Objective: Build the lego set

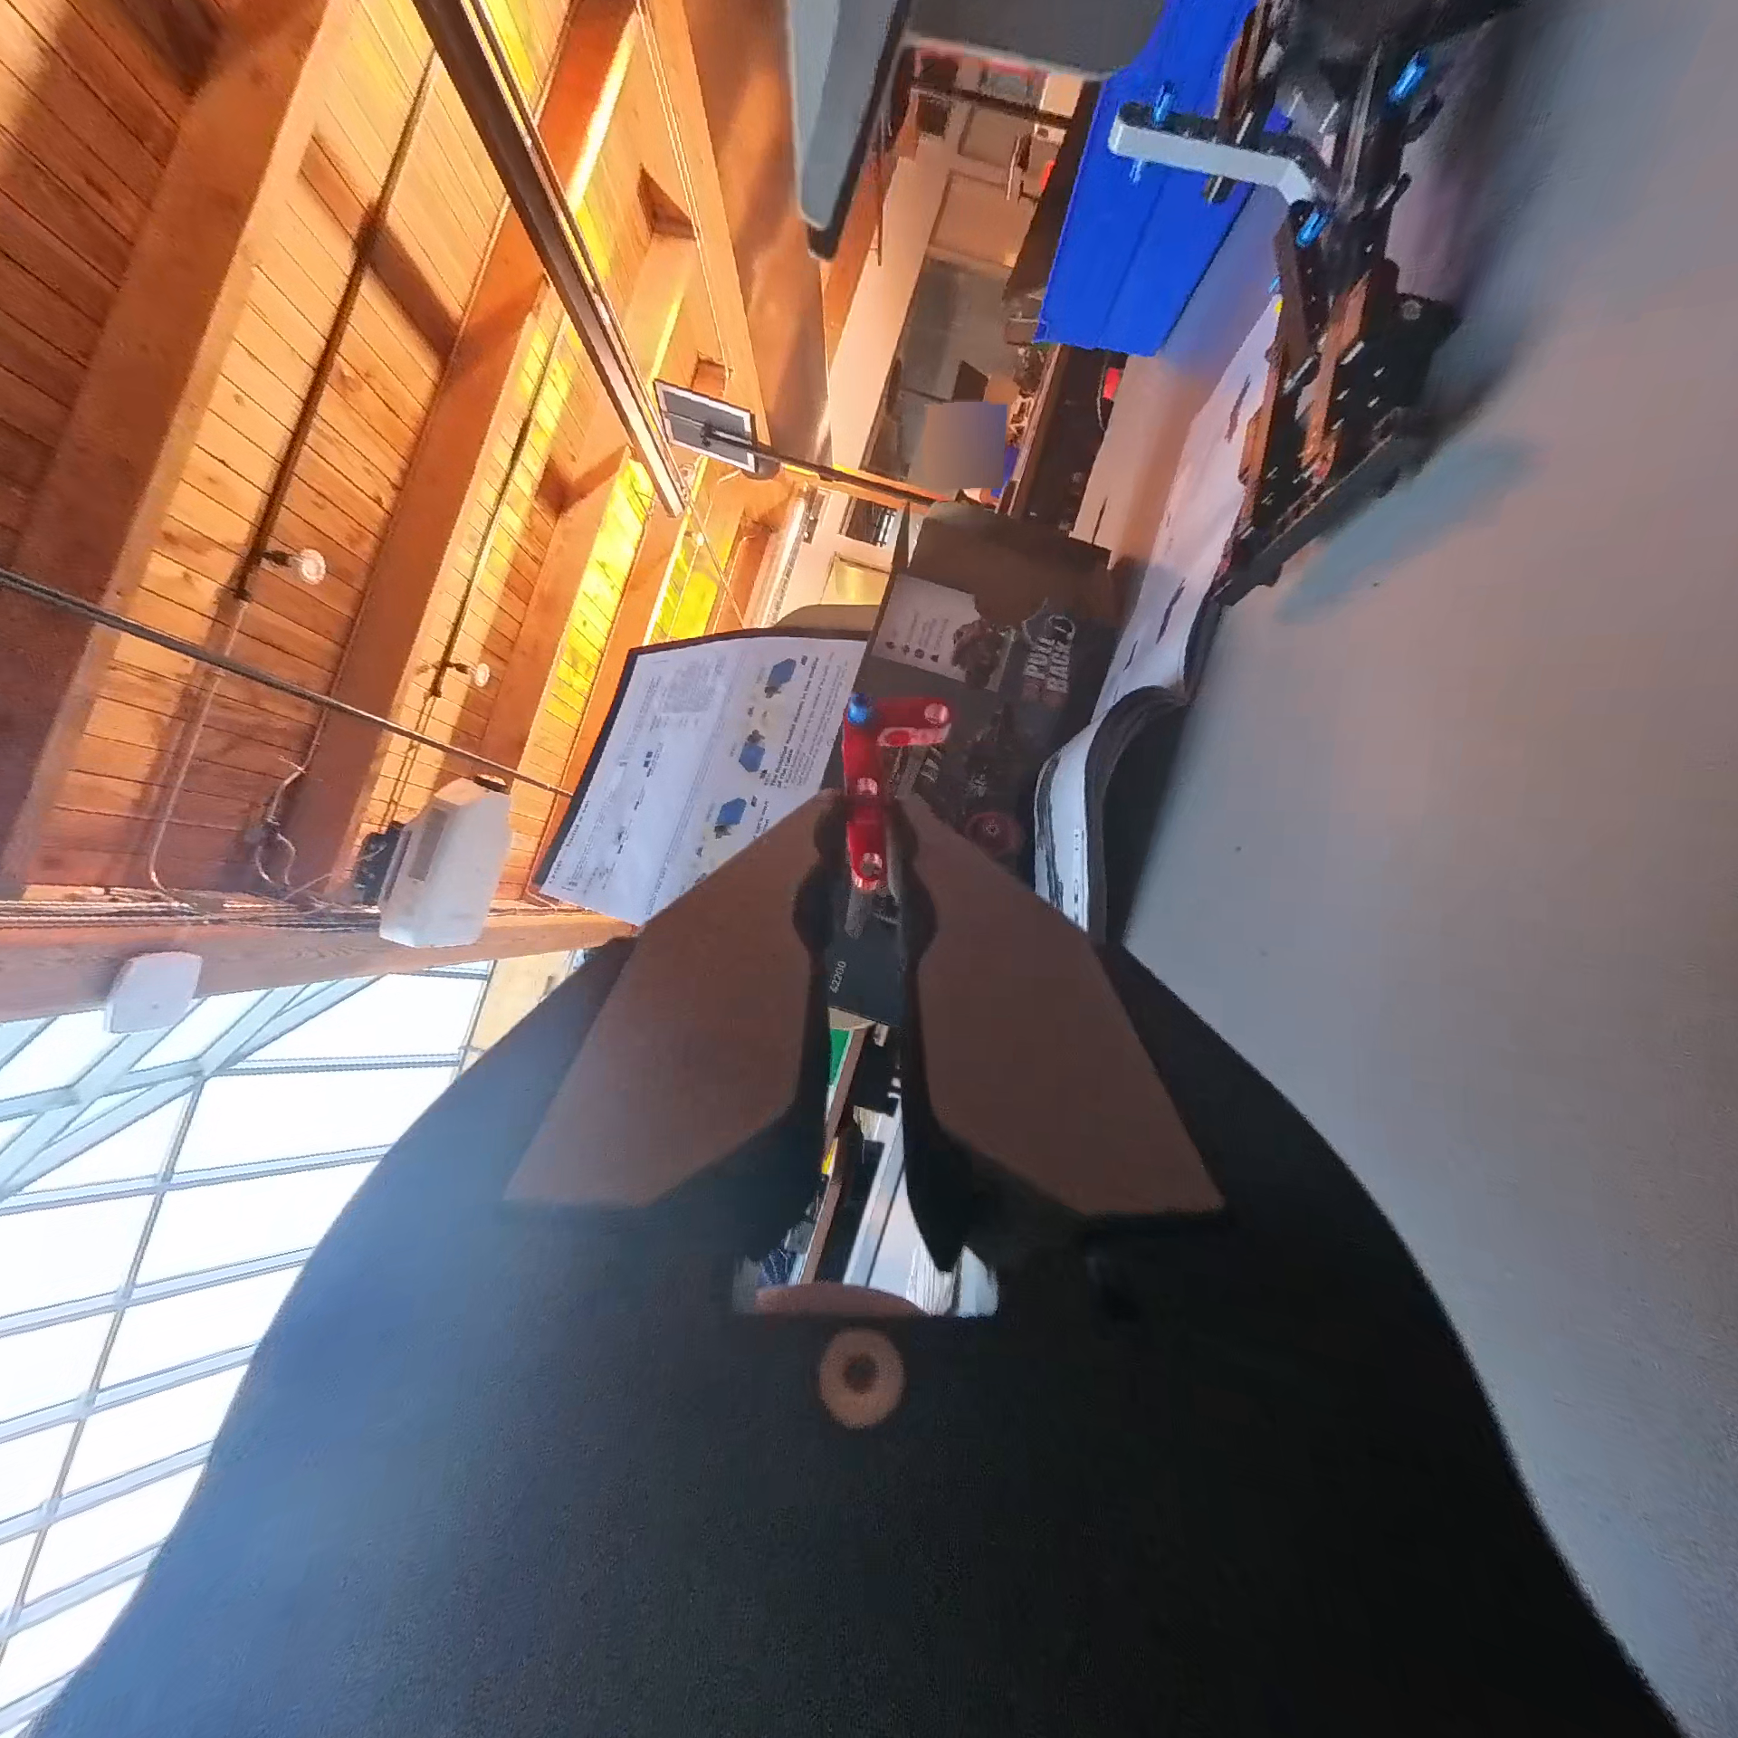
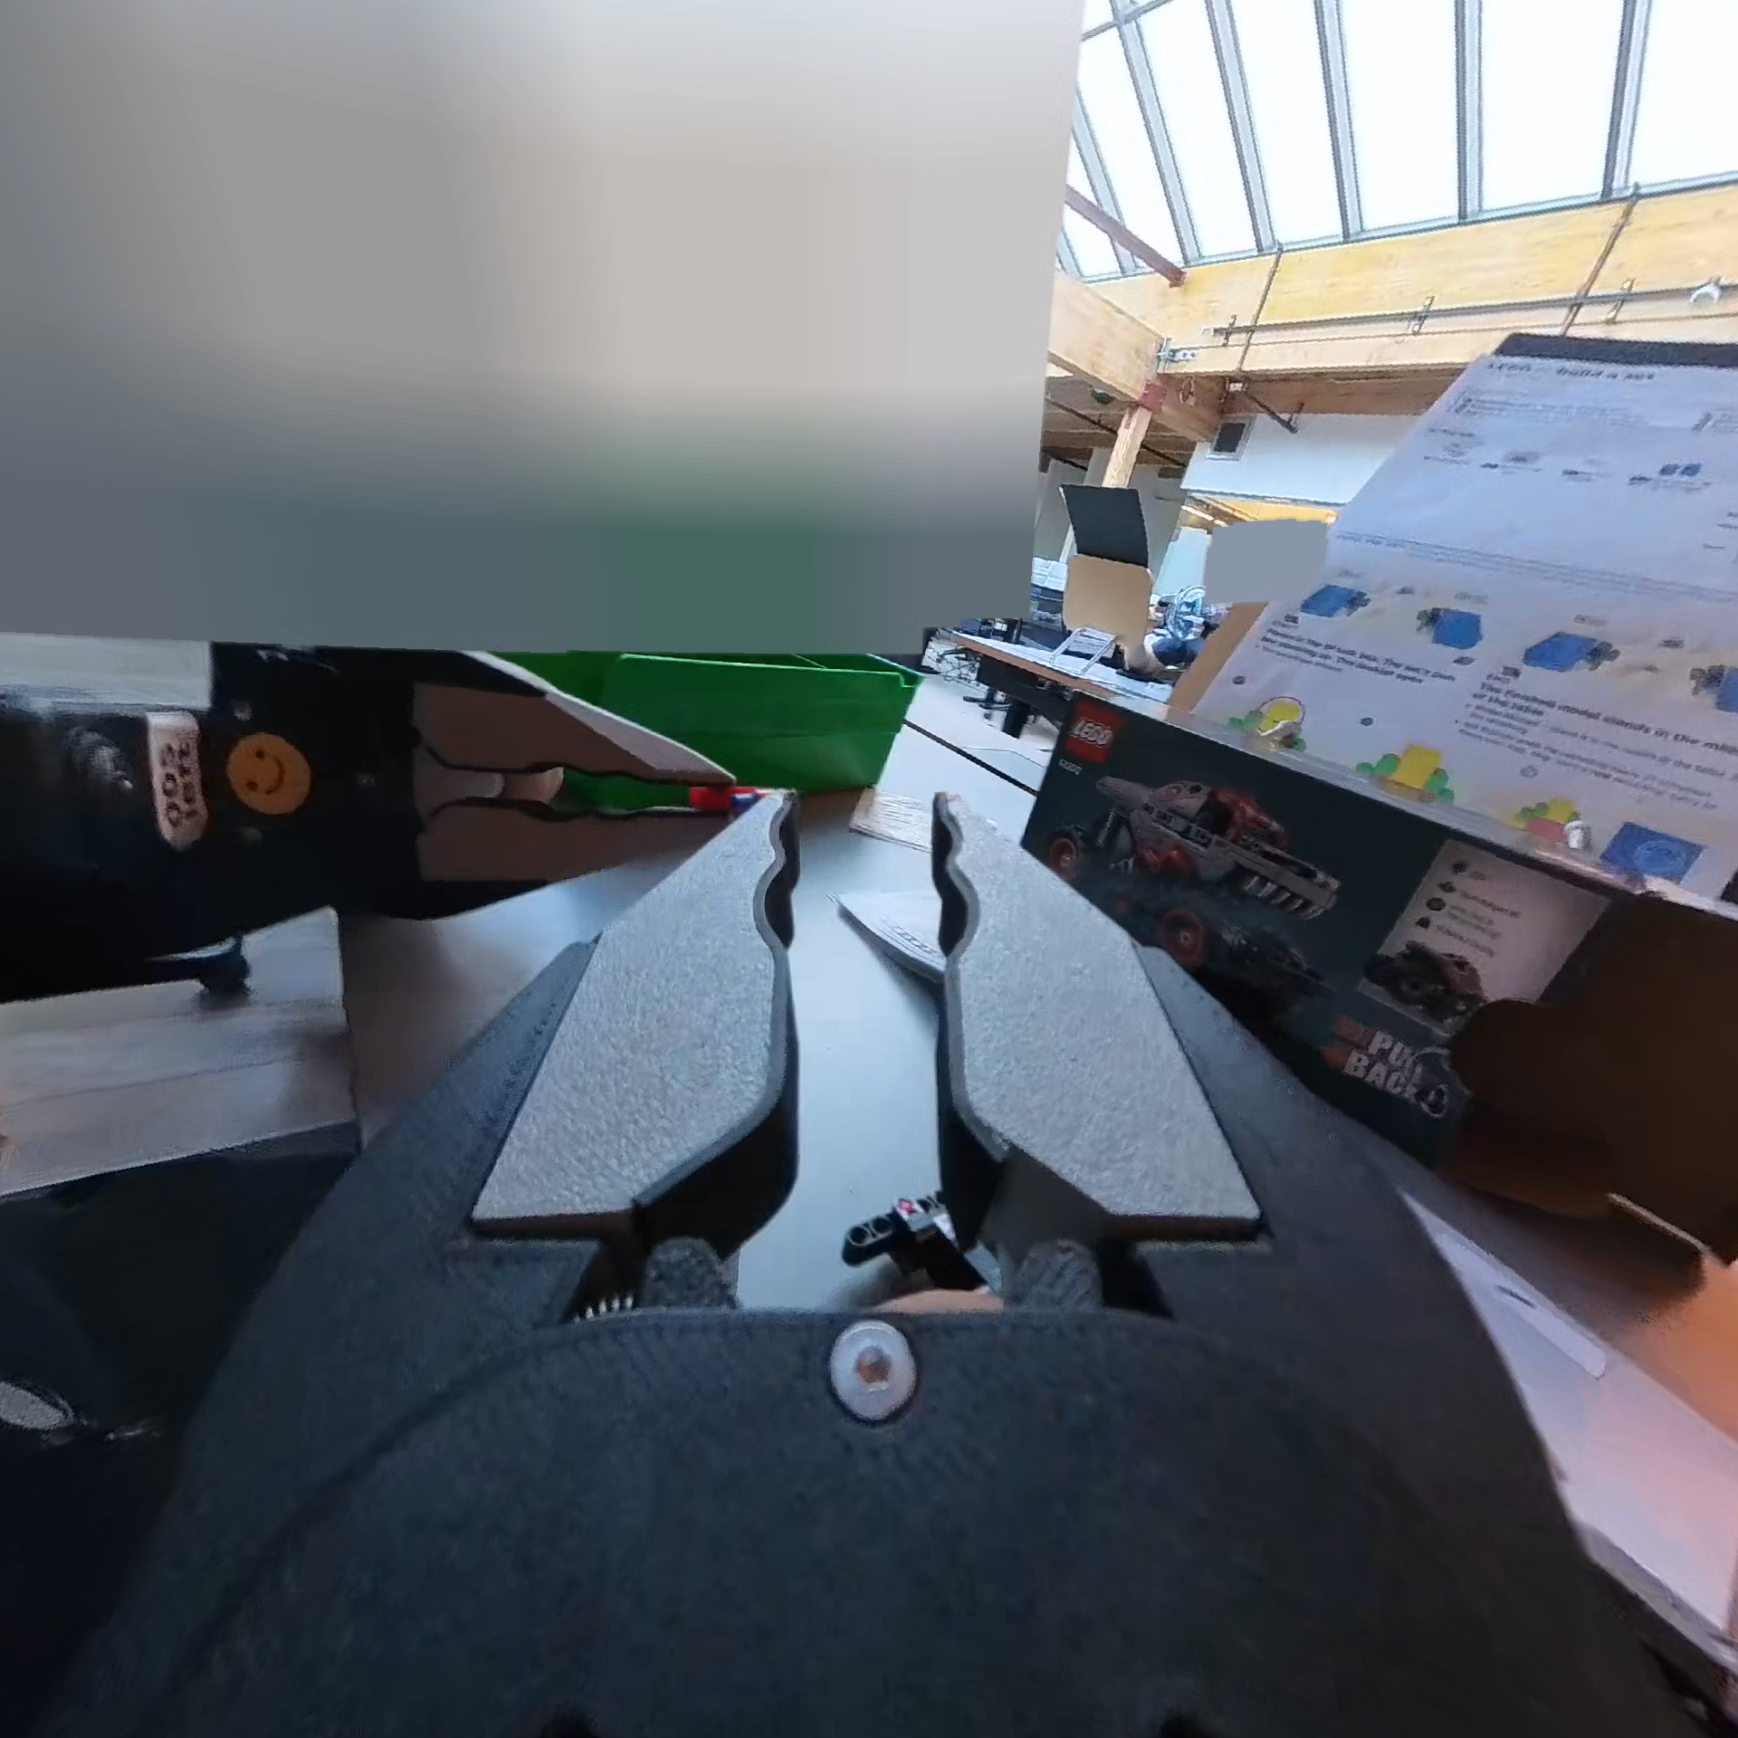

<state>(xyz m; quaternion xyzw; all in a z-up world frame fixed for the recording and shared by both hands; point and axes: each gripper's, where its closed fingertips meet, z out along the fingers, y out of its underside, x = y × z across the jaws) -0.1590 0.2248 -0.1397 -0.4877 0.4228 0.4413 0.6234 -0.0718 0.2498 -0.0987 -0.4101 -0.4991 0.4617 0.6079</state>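
My left gripper [image 1: 861, 828] is rolled on its side and shut on a red L-shaped beam [image 1: 875, 781] with a blue pin [image 1: 858, 705] at its far end. In the right wrist view the left gripper [image 2: 724, 790] comes in from the left, with the red piece [image 2: 719, 797] at its tip. My right gripper [image 2: 861, 823] is open and empty, its left fingertip just beside that red piece. The partly built black model [image 1: 1335, 395] with blue pins lies on the grey table [image 1: 1505, 752] at the upper right of the left wrist view. A small black piece [image 2: 893, 1232] lies on the table between the bases of my right fingers.
The set's black box [image 2: 1317, 912] stands to the right, with a printed instruction sheet [image 2: 1524, 602] propped behind it. A green bin [image 2: 752, 724] sits at the back. An open booklet [image 1: 1129, 752] lies on the table. A blue bin [image 1: 1138, 188] stands beyond the model. Across from one pair of fingers to the other is roughly 11 cm. The small black piece [image 2: 893, 1232] lies around 12 cm away from my right fingertips. Seen from the left wrist view [image 1: 1368, 456] as well.
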